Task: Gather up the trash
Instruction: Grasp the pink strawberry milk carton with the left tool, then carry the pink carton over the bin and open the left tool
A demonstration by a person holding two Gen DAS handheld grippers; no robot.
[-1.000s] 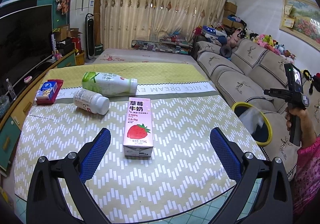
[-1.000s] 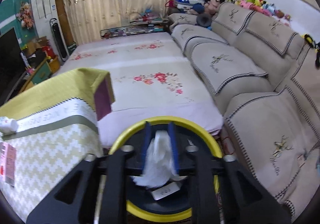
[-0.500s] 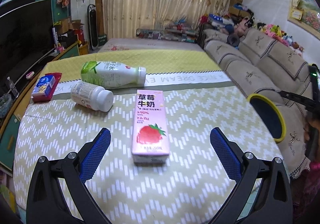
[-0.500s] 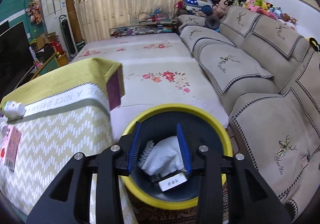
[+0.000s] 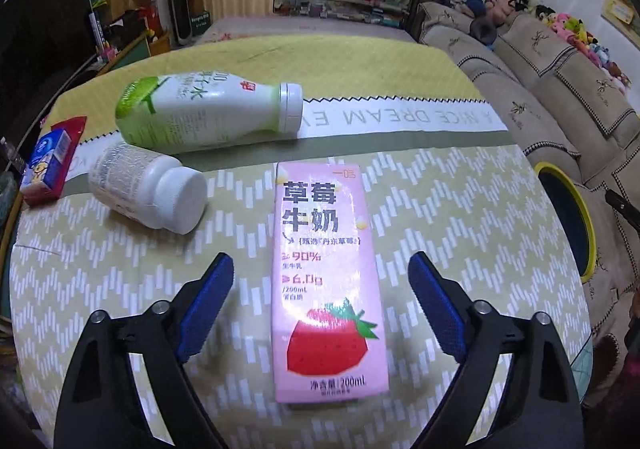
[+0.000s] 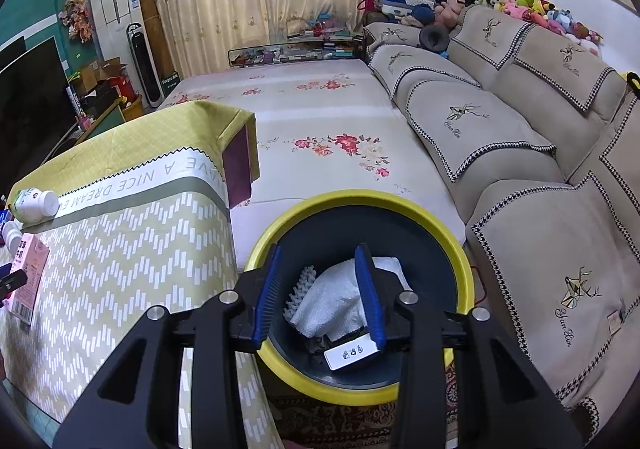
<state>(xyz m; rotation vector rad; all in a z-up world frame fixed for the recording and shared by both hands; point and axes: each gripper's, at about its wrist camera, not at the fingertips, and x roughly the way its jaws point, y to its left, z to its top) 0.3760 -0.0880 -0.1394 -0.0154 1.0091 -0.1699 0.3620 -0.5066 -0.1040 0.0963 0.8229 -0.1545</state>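
The pink milk box [image 5: 326, 281] is showing "90%" and "200mL"; the table cloth [image 5: 420, 115] is saying "NICE DREAM"

In front of you the pink milk carton [image 5: 326, 281] is glossy coated paper, catching glare. The two bottles, upper left of the frame, are smooth white plastic [image 5: 208, 113] [image 5: 148, 191]. The tablecloth [image 5: 440, 209] is matt woven cloth. The bin [image 6: 448, 237] has a shiny yellow plastic rim.
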